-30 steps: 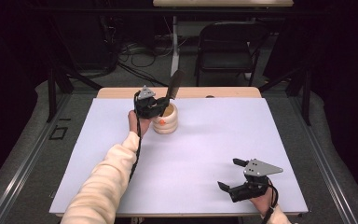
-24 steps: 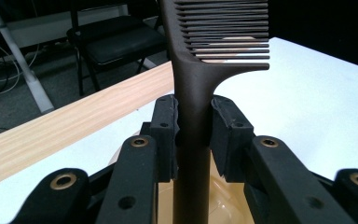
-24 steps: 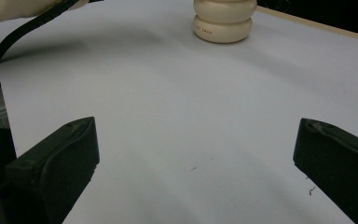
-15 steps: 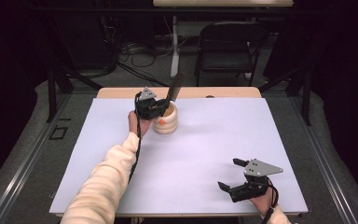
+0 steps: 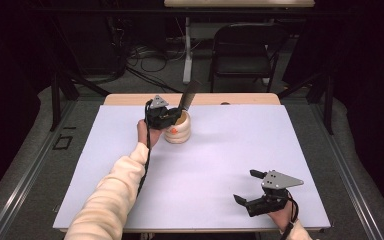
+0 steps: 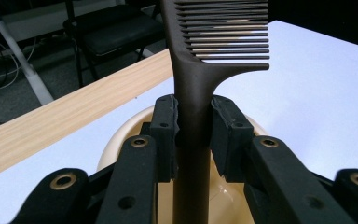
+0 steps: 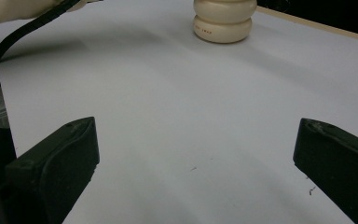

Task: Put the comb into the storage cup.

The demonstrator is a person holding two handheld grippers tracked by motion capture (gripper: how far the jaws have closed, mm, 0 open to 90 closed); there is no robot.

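Left gripper point(image 5: 172, 116) is clamping a dark comb point(image 6: 193, 93) upright over the cream holder point(image 5: 178, 131) at the counter's point(image 5: 230, 150) 11 o'clock, seemingly lowering or lifting it; right gripper point(image 5: 245, 187), jaws apart, is idling at 5 o'clock.

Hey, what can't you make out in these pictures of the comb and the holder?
- Lower end of the comb handle: left gripper view, hidden behind the left gripper and cut by the bottom edge.
- Inside of the cream holder: high view, covered by the gripper.
- Small print on the holder: right gripper view, too small.
- Holder's top: right gripper view, cut by the upper edge.
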